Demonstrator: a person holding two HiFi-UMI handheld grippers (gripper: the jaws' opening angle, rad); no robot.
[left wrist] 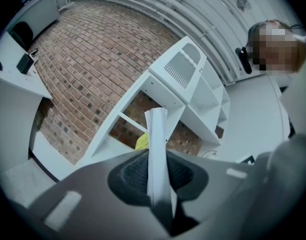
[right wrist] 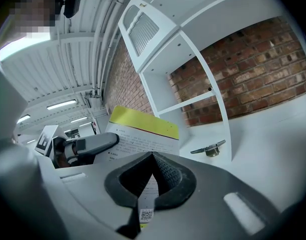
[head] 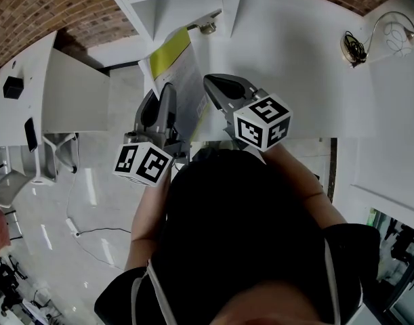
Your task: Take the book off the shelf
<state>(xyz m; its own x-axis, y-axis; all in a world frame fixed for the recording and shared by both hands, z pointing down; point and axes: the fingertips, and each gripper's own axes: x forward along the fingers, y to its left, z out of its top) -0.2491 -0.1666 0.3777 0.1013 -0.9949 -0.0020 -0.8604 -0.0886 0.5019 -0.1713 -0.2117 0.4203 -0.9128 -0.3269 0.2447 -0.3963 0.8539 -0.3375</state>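
Yellow-banded book, one, pinched by left tool, right tool closed empty, one shelf

The right gripper is seen with its jaws brought together at the tips, nothing pinched between them. Just past them a book is held up face-on, yellow along its top with printed text below, and a little QR code can be spotted through the gap under the tips. The book's left edge looks to be clamped by the left gripper, though that bit's kinda dark. Behind, a white shelf is set against a brick wall, and a small metal fitting is seen lying beside it.
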